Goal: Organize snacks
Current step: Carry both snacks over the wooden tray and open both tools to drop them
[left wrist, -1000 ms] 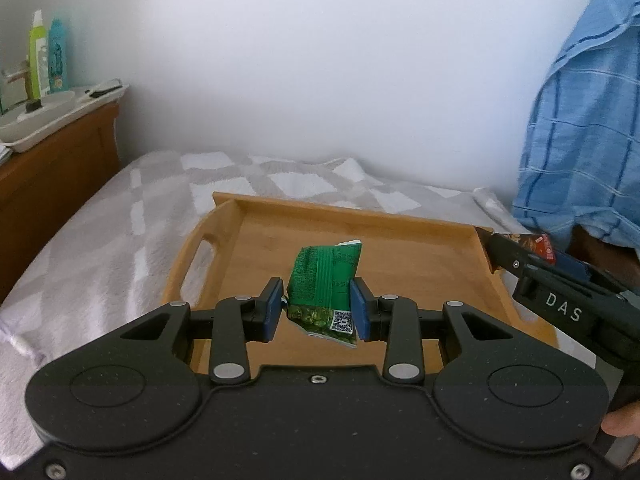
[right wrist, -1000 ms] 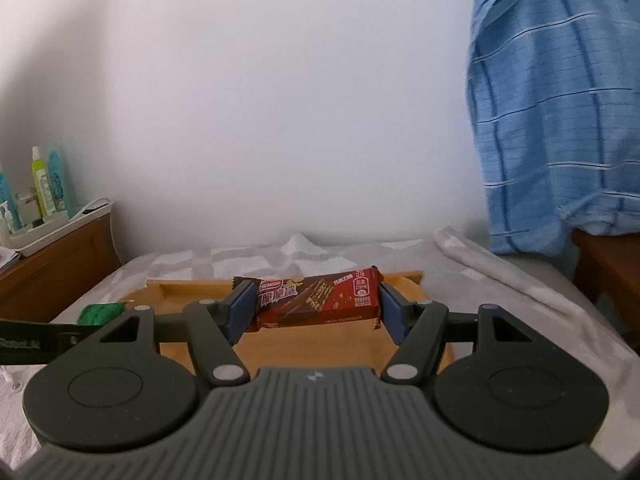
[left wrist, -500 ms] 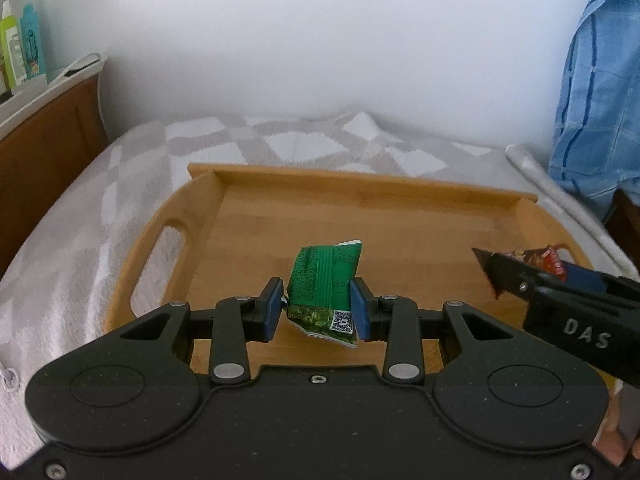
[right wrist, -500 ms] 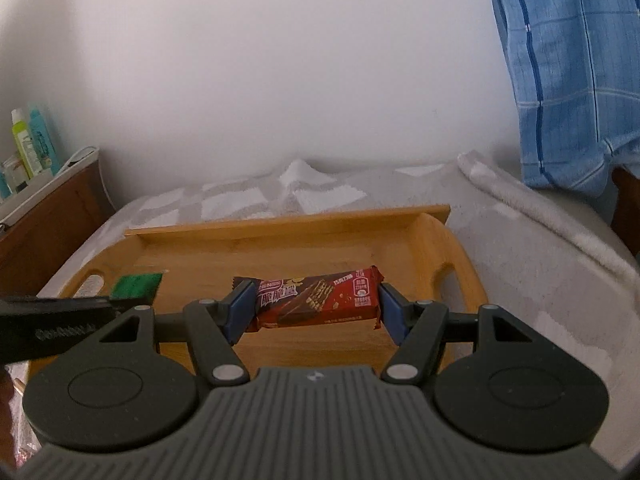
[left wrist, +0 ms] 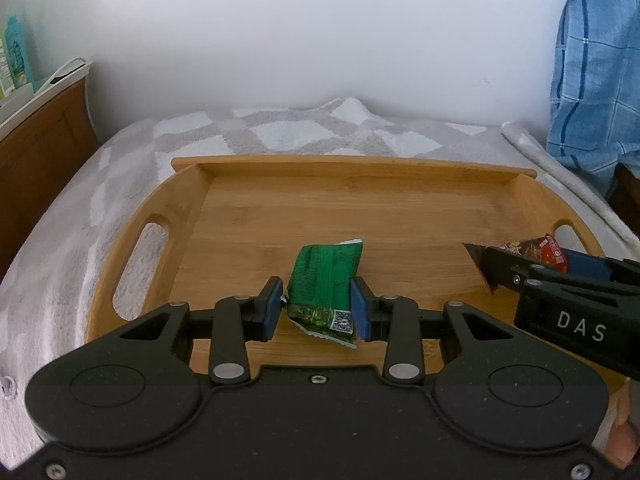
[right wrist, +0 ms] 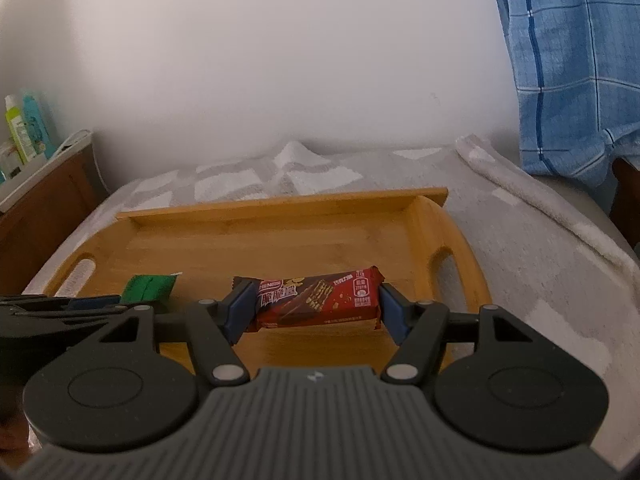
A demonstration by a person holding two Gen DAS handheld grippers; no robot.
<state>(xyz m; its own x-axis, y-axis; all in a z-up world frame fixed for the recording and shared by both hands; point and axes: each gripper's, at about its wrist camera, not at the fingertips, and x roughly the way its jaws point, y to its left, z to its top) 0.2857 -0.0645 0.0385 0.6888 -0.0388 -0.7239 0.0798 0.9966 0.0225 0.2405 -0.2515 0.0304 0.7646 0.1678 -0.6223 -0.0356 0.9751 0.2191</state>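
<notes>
- Green snack packet (left wrist: 325, 280) sits upright between the blue pads of the left gripper (left wrist: 318, 308), which pinch it from both sides in a narrow grip; the crinkled lower end with a small printed code hangs just below the pads.
- Red chocolate wafer bar (right wrist: 318, 298) lies lengthwise across the right gripper (right wrist: 316, 310), its two ends held between the blue pads at a medium-wide spread.
- Both snacks are over the near half of a wooden tray (left wrist: 360, 168) with cut-out handles at each end, the green one towards its left, the red one towards its right; whether either touches the tray floor I cannot tell.
- The tray rests on a grey-and-white checked blanket (left wrist: 280, 128).
- A blue plaid shirt (right wrist: 568, 64) hangs at the right, and bottles (right wrist: 24, 128) stand on a wooden cabinet at the left.
</notes>
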